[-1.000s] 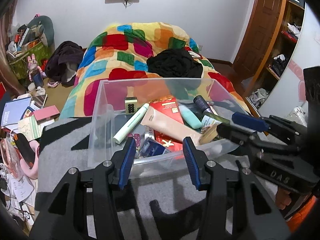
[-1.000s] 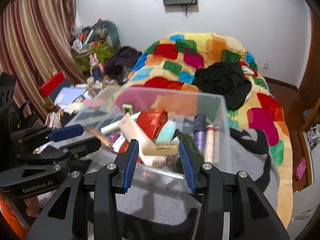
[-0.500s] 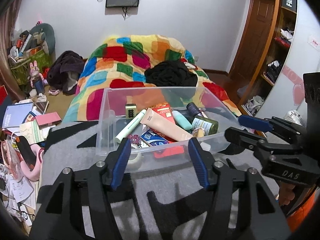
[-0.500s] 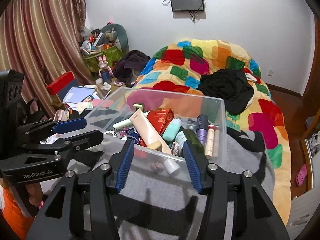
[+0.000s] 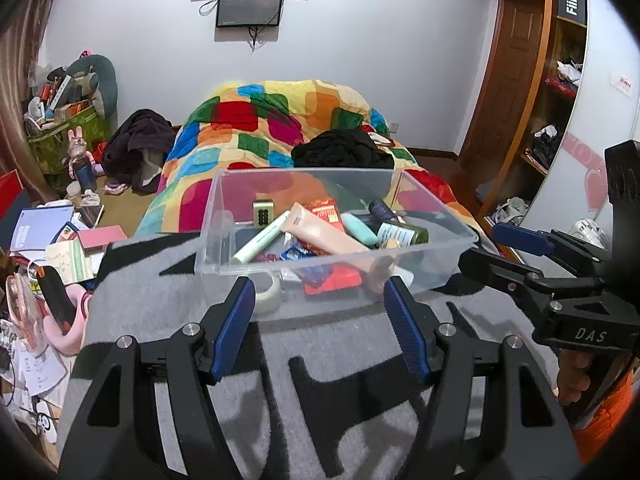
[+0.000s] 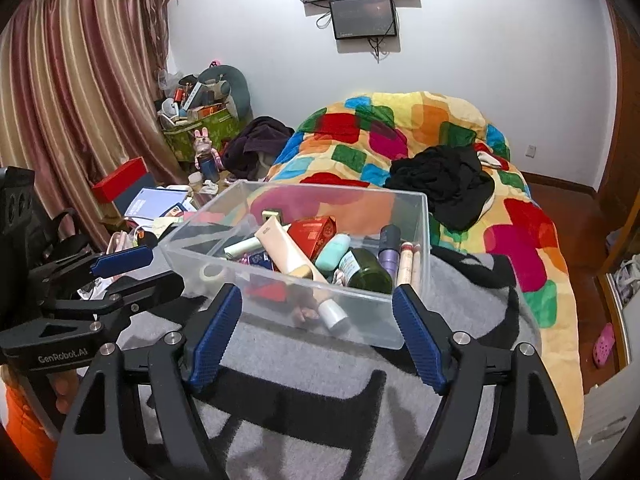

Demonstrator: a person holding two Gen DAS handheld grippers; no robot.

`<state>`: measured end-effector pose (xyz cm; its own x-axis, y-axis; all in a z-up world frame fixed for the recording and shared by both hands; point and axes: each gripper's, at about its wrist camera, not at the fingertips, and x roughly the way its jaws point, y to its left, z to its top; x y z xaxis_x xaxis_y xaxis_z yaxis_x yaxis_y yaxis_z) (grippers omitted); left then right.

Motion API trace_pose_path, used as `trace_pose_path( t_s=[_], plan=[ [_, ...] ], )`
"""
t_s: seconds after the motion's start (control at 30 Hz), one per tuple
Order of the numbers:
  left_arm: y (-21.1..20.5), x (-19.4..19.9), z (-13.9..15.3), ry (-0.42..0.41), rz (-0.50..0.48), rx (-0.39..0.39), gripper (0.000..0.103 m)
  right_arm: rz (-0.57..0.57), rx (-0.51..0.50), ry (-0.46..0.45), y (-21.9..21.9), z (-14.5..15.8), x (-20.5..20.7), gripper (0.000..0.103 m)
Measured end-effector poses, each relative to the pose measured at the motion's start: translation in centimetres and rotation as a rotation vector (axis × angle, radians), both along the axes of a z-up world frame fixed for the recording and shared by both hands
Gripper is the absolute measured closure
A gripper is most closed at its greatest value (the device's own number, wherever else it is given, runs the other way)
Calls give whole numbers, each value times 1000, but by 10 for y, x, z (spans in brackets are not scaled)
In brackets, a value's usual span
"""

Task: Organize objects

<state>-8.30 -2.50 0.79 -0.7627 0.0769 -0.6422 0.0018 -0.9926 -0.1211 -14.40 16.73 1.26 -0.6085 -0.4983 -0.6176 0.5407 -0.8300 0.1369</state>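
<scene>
A clear plastic bin (image 5: 218, 256) (image 6: 420, 216) stands on a grey and black blanket (image 5: 340, 344). It holds several toiletries: a beige tube (image 5: 324, 236) (image 6: 286, 252), a red box (image 6: 314, 232), a mint bottle (image 6: 332, 254), a dark green jar (image 6: 368, 272), a tape roll (image 5: 266, 294). My left gripper (image 5: 320, 328) is open and empty, just short of the bin's near wall. My right gripper (image 6: 318, 332) is open and empty, also before the bin. Each gripper shows in the other's view, the right one (image 5: 504, 252) and the left one (image 6: 132, 270).
A colourful quilt (image 5: 280, 128) with black clothing (image 5: 340, 152) lies behind the bin. Books, boxes and clutter (image 5: 52, 236) cover the floor at the left. A wooden door and shelves (image 5: 520, 80) stand at the right.
Both grippers have drawn back from the bin and opened wider. The beige tube now lies in the bin, free of the right gripper.
</scene>
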Motion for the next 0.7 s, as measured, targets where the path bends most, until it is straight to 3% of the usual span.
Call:
trace_pose_path(
  t_s=[0.7],
  plan=[
    [2,1,-7,-9,-3,15,37,0,-10,-21,5,-12,4,28]
  ],
)
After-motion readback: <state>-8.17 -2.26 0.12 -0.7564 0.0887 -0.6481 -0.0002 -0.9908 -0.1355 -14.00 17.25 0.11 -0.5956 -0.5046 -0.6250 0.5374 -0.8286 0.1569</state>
